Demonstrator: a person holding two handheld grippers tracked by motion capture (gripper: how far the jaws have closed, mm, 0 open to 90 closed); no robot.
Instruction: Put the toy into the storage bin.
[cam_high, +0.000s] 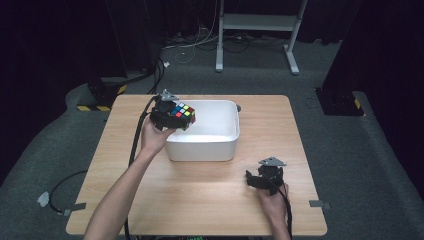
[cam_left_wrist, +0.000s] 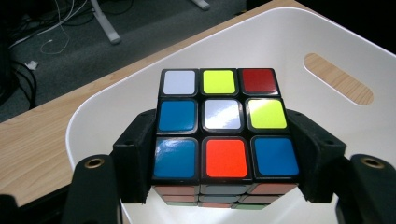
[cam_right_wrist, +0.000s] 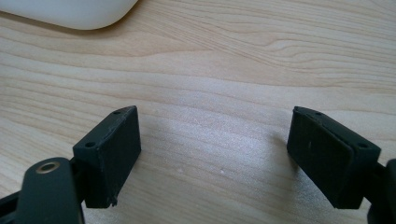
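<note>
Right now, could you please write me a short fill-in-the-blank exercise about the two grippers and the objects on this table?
1. The left gripper is shut on a multicoloured puzzle ____.
2. It holds it over the white plastic ____.
3. The right gripper has its jaws ____ above the light wooden table.

Missing words: cube; bin; open

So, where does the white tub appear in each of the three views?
High view: the white tub sits mid-table, under the cube held by the left tongs.
Left gripper view: its rim curves behind the cube.
Right gripper view: one corner at top left.
Shared landmark: the wooden table.
</note>
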